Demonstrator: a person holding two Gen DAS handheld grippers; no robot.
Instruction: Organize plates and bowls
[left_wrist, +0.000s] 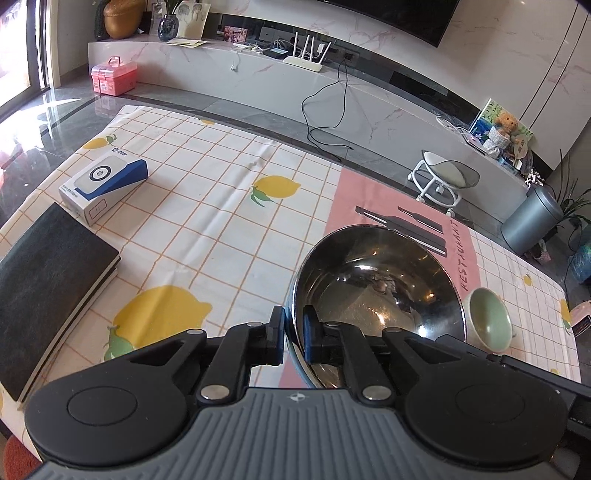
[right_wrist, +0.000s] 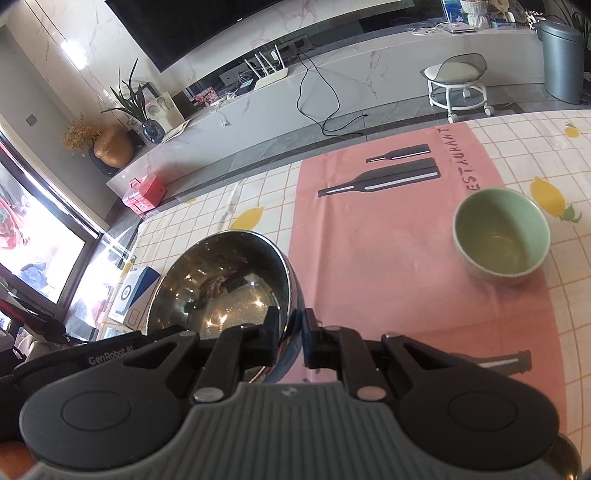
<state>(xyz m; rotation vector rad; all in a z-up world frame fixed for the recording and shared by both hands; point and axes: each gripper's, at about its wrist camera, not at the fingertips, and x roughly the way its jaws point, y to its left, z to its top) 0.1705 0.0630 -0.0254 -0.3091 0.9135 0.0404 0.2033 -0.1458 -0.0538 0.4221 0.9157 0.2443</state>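
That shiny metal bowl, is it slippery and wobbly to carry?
Probably a bit slippery: the metal bowl is polished like a mirror, and the left gripper and right gripper each pinch only its thin rim. It looks stiff and likely light. Its round bottom might rock when put down.

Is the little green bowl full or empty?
Empty: the green bowl stands upright on the pink mat, its bare inside showing.

We cannot see the near rim of the steel bowl (left_wrist: 376, 280), which sits behind the left gripper (left_wrist: 294, 334). In the right wrist view we lose part of the white and blue box (right_wrist: 135, 291) behind the bowl. The black notebook (left_wrist: 48, 288) runs off the picture's left edge. We cannot read the box's small print.
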